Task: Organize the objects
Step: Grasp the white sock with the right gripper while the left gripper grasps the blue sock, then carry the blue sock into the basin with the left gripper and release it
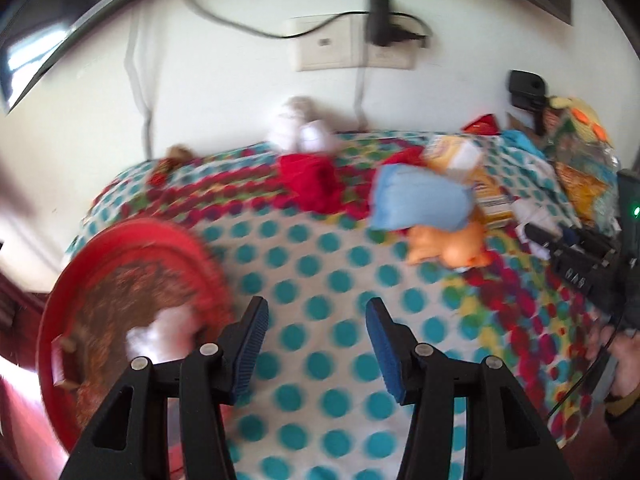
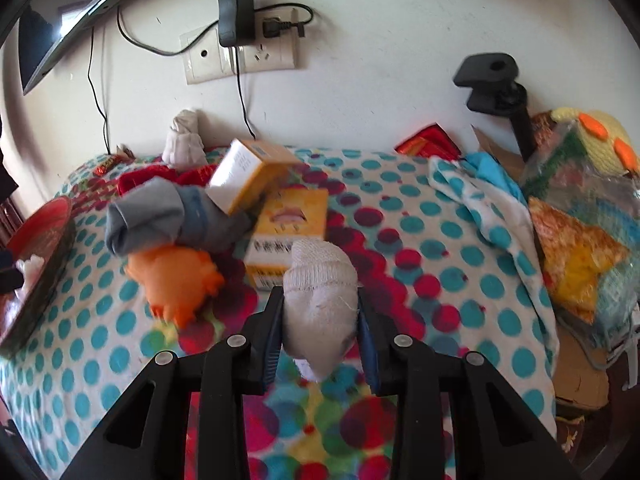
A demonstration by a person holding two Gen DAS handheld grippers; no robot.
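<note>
My right gripper [image 2: 320, 300] is shut on a rolled white sock [image 2: 320, 296] and holds it above the polka-dot blanket [image 2: 460, 280]. My left gripper [image 1: 316, 312] is open and empty over the blanket [image 1: 320, 264], just right of a red round basket [image 1: 132, 292] that holds something white [image 1: 160, 332]. A rolled blue-grey sock [image 1: 420, 200] [image 2: 168, 216], an orange plush toy [image 1: 448, 248] [image 2: 176, 280], yellow boxes [image 2: 288, 220] [image 1: 480, 184], a red cloth [image 1: 312, 180] and another white sock bundle [image 1: 300, 128] [image 2: 184, 136] lie further back.
A wall with a socket plate [image 2: 240, 56], a plugged adapter [image 2: 234, 20] and cables is behind the bed. A black clamp mount [image 2: 492, 80], a yellow knitted toy [image 2: 592, 136] and bagged items [image 2: 576, 248] crowd the right side. A monitor edge [image 2: 80, 20] is at upper left.
</note>
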